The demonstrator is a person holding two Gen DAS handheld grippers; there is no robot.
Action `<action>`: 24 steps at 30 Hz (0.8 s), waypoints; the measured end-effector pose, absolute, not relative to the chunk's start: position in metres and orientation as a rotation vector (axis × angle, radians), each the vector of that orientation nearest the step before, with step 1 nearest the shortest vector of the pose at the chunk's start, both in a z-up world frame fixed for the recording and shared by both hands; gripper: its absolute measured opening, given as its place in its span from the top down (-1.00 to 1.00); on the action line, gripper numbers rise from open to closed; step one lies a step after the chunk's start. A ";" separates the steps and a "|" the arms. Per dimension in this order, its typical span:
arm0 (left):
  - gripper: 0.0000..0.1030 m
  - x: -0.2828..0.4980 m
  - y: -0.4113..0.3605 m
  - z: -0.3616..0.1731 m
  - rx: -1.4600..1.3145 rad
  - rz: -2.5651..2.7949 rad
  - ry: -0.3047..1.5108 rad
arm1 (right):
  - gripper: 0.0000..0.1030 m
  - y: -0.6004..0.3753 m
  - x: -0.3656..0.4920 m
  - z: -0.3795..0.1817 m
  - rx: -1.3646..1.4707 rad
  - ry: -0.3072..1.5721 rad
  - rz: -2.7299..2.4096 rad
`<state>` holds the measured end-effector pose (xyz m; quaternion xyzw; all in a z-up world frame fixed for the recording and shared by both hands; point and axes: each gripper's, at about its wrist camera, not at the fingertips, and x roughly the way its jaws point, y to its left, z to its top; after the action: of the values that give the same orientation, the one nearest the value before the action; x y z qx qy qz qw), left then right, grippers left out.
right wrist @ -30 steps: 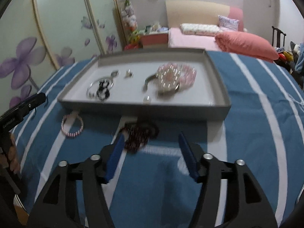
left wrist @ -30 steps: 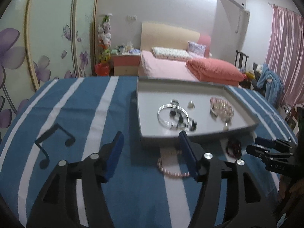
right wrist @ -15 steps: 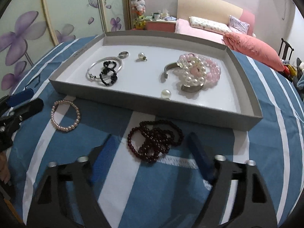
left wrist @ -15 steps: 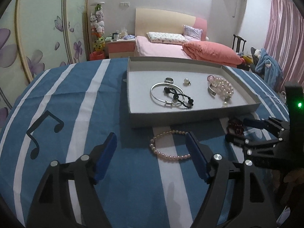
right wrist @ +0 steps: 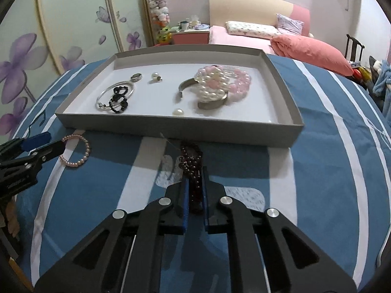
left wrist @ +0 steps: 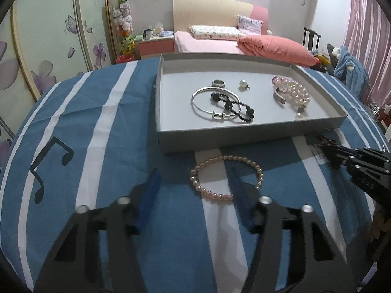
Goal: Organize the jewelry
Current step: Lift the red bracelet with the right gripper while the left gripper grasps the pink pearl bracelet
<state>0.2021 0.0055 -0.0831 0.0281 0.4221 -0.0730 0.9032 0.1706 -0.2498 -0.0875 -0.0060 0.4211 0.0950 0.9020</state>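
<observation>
Two bracelets lie outside the grey tray, both just before its near wall on the striped cloth. The right gripper is pinched on the dark garnet strand, whose free end trails on the cloth (it may catch the tray wall on the lift and slip out, as the hold looks narrow). The left gripper is spread wide, and the pink pearl bracelet lies near its right finger. Inside the tray: one silver bangle, one black bead strand, one ring, two loose pearl pieces, one cuff beneath a pearl-and-pink bead cluster of uncertain count
</observation>
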 end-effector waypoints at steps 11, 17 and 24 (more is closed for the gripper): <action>0.57 0.206 -0.003 -0.090 0.101 -0.146 0.894 | 0.81 -0.250 0.170 -0.088 -0.012 0.871 0.198; 0.57 0.208 -0.005 -0.090 0.112 -0.139 0.894 | 0.81 -0.250 0.170 -0.088 -0.014 0.871 0.197; 0.87 0.205 0.002 -0.088 0.073 -0.132 0.890 | 0.82 -0.255 0.168 -0.088 0.031 0.868 0.206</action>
<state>0.2046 0.0021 -0.0883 0.0355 0.4301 -0.0637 0.8999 0.1682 -0.2548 -0.0880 0.0149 0.4199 0.0995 0.9020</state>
